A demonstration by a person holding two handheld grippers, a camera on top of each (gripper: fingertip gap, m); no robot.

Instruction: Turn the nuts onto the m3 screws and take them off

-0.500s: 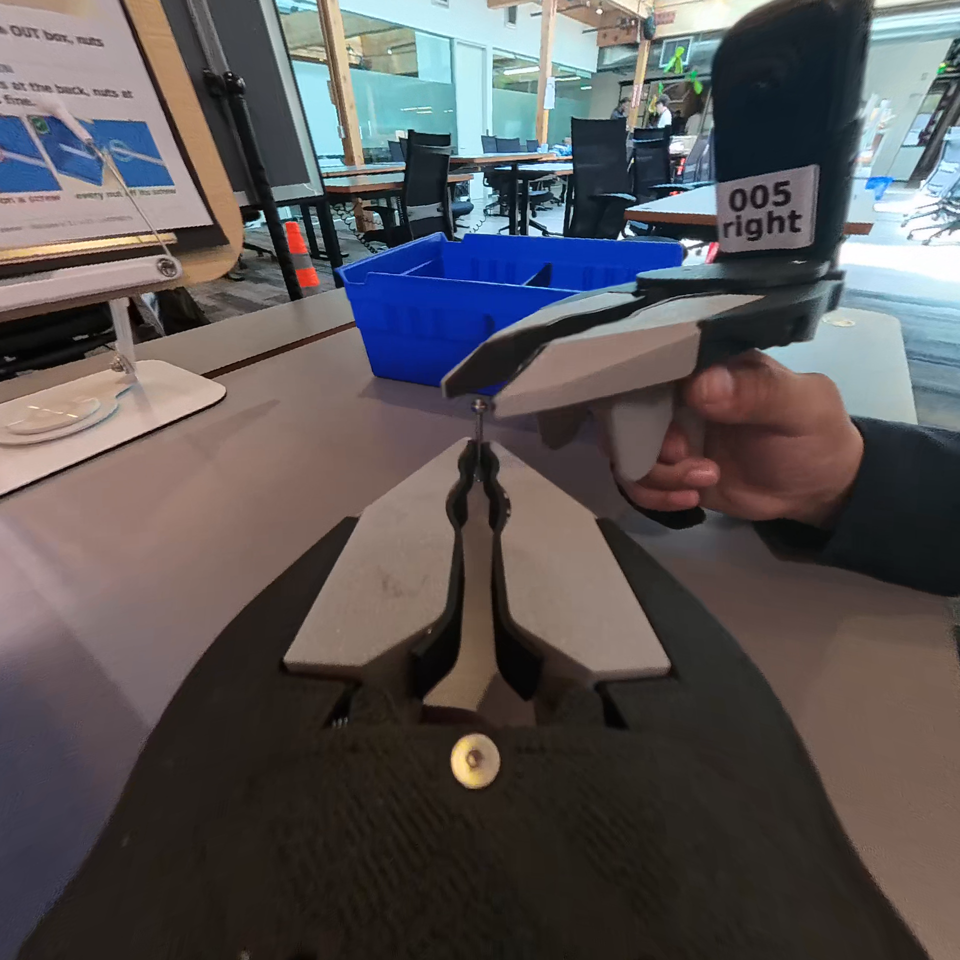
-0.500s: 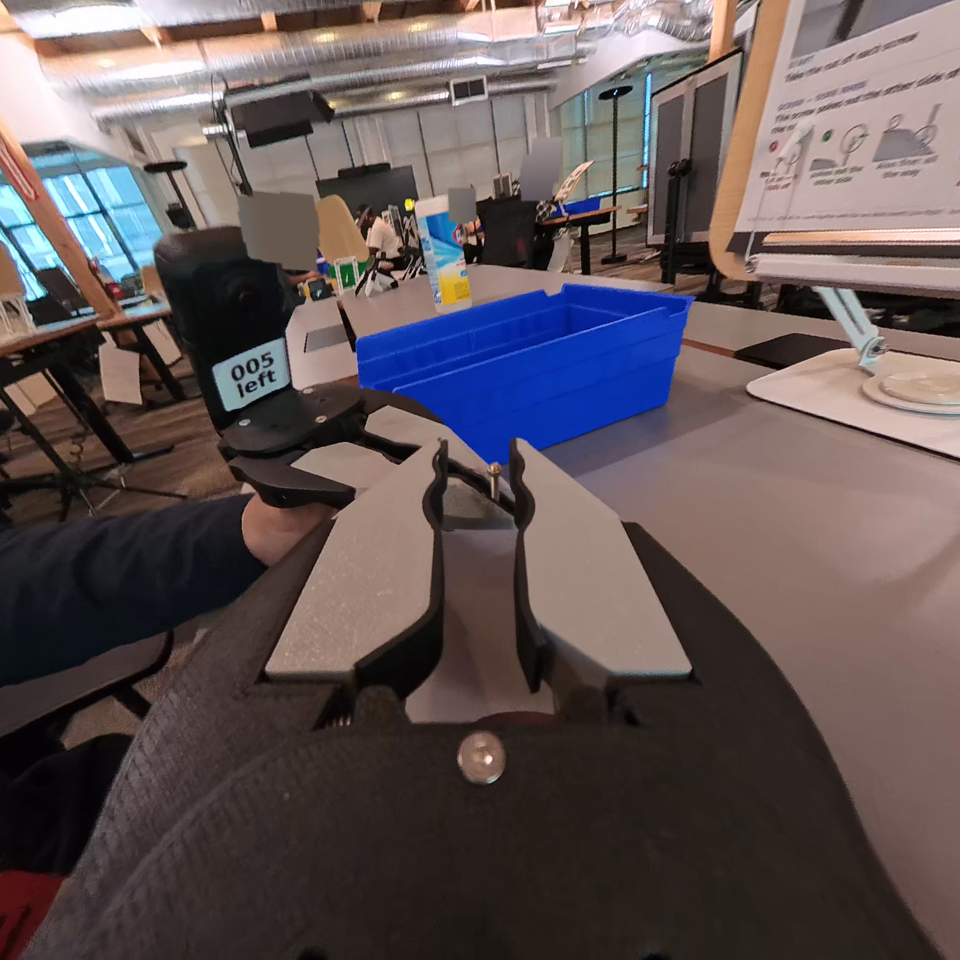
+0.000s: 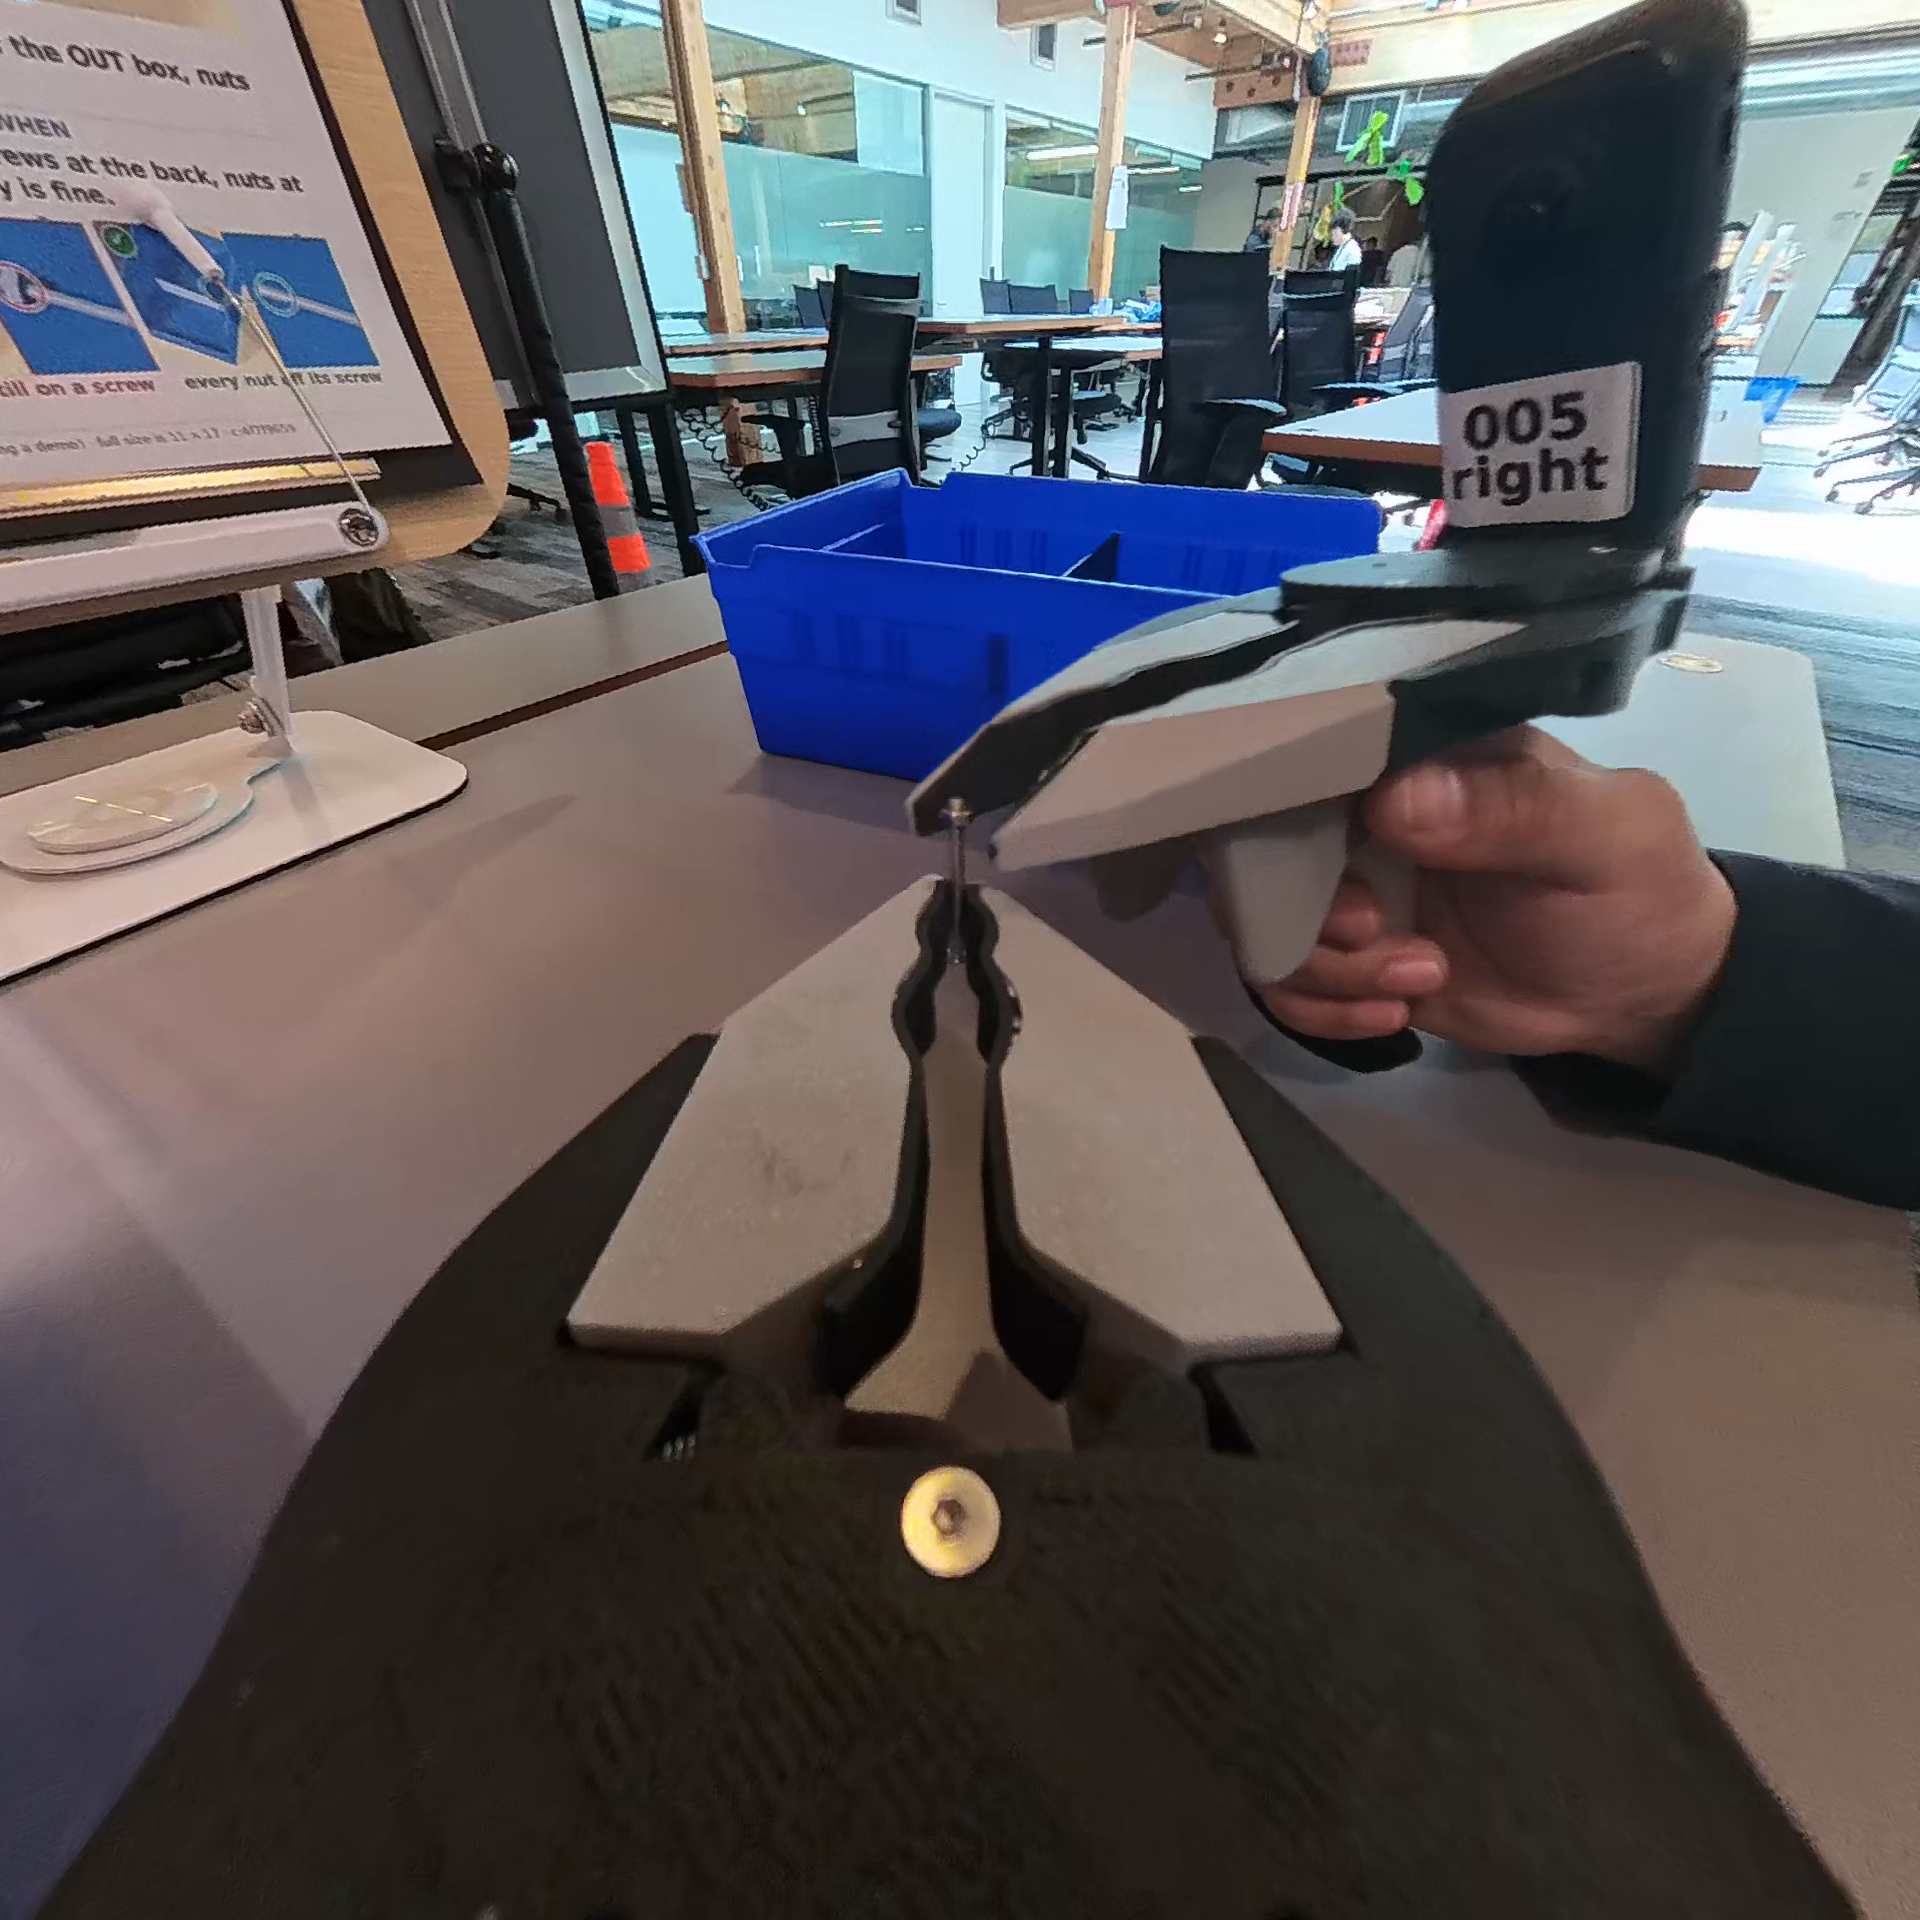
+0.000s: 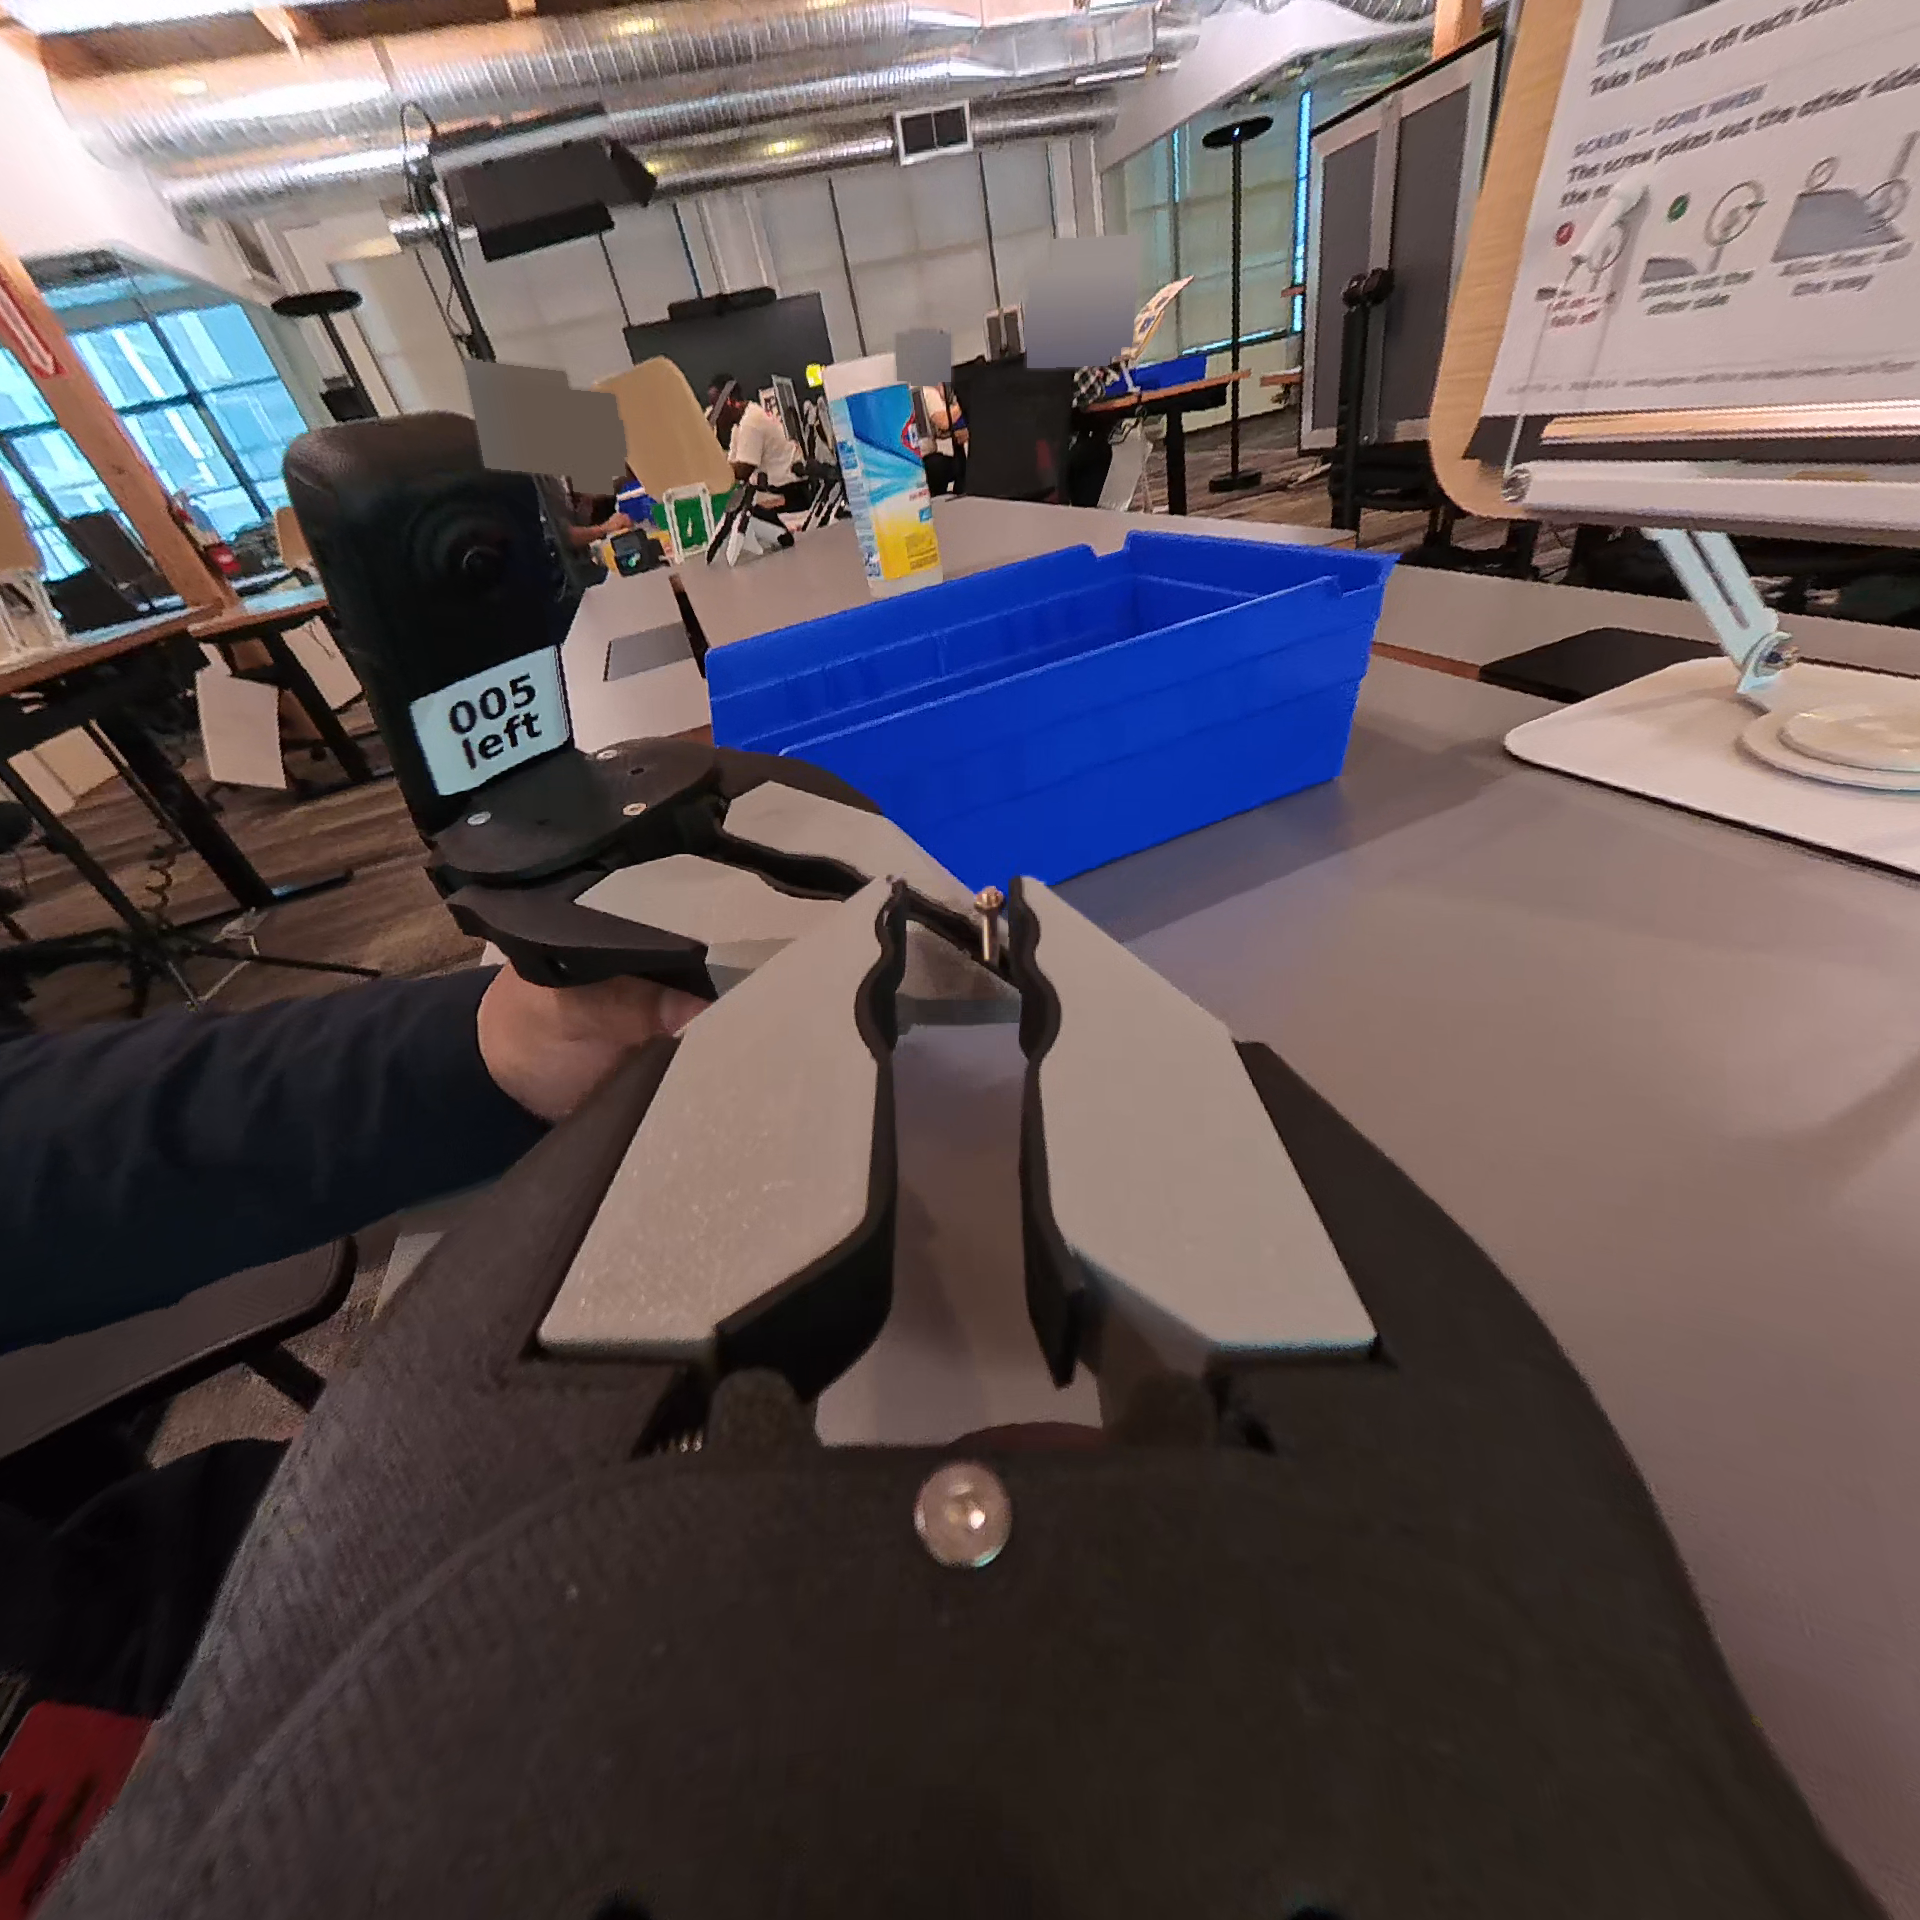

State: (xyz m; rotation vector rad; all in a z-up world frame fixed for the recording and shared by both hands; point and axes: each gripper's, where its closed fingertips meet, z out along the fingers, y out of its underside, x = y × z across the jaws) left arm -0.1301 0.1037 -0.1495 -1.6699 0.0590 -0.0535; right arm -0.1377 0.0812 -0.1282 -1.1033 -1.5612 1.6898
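Two claws meet, blue bin (image 3: 997, 623) behind, stand (image 3: 239, 769) left

The bin (image 3: 894, 634) is done in bright blue, the table (image 3: 416, 1039) in flat grey, both grippers' fingers (image 4: 748, 1143) in speckled light grey edged black, sleeves (image 4: 229, 1122) in navy.

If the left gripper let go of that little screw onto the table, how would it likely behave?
The screw is a thin metal pin with a wider top end, so it would probably topple flat rather than stand. Round-shanked, it would likely roll in a curve on the smooth grey table. It looks rigid and light; the left gripper pinches only its lower end.
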